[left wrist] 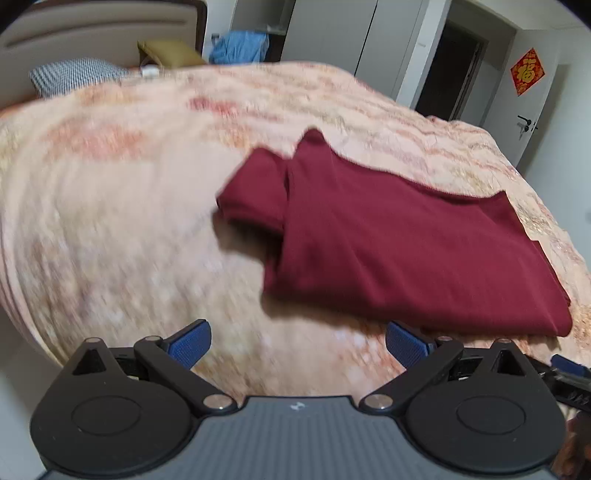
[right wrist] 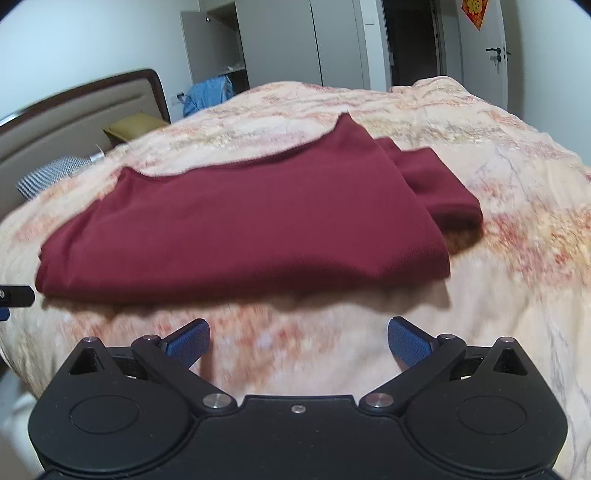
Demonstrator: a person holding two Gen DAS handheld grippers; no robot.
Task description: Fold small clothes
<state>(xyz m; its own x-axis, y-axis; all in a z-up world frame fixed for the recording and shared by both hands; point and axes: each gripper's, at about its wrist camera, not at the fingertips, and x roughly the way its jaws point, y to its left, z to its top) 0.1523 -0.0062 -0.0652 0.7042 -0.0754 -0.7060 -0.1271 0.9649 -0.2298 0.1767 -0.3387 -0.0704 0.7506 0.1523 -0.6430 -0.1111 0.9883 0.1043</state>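
Note:
A dark red garment (left wrist: 399, 240) lies folded flat on the peach patterned bedspread (left wrist: 129, 221), with a sleeve part folded at its far left. In the right wrist view the garment (right wrist: 251, 221) lies straight ahead, its sleeve at the right. My left gripper (left wrist: 298, 345) is open and empty, just short of the garment's near edge and to its left. My right gripper (right wrist: 298, 343) is open and empty, a little short of the garment's near edge. The right gripper's tip (left wrist: 569, 363) shows at the left view's right edge.
A headboard (left wrist: 92, 33), a checked pillow (left wrist: 74, 75) and an olive cushion (left wrist: 170, 53) are at the bed's head. Blue cloth (left wrist: 240, 46) hangs by white wardrobes (left wrist: 325, 33). A dark doorway (left wrist: 450, 74) and a white door (left wrist: 532, 92) stand beyond the bed.

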